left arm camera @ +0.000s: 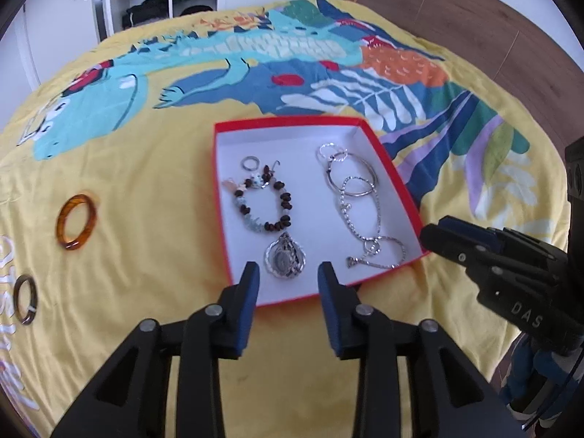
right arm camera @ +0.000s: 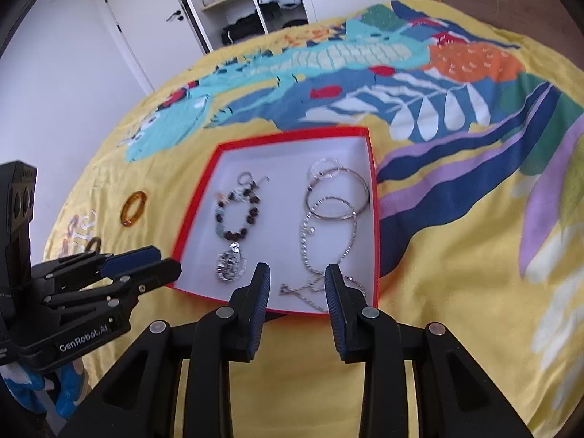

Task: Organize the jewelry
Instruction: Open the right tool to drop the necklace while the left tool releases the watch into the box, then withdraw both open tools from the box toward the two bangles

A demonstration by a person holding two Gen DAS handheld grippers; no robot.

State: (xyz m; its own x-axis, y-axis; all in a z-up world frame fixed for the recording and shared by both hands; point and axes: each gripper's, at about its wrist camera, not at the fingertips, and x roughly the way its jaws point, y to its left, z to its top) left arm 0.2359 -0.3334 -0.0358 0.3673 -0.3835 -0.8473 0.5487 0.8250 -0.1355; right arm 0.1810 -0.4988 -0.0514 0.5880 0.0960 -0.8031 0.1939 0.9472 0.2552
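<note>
Jewelry lies sorted in a shallow red box (left arm camera: 396,168) with a white floor, set on a yellow bedspread (left arm camera: 146,182) printed with a blue-green dragon. The left gripper (left arm camera: 288,273) hangs over the box's near edge, jaws parted with nothing between them; just past its tips sits a silver pendant (left arm camera: 286,259). The right gripper (right arm camera: 297,277) hovers likewise, jaws apart and empty, above a silver chain (right arm camera: 314,252) at the box's near right. Further in, at 11 o'clock from the pendant, is a beaded bracelet (left arm camera: 264,204) of dark and pale beads with a small ring (left arm camera: 250,163) beyond it; at 1 o'clock, thin silver bangles (left arm camera: 350,175) overlap the chain.

The left wrist view alone clearly shows both loose pieces at 9 o'clock outside the box: an amber bangle (left arm camera: 77,222) and a darker ring (left arm camera: 25,300). In the right wrist view the left gripper's fingers partly hide the darker one. An open wardrobe (right arm camera: 252,3) stands beyond the bed.
</note>
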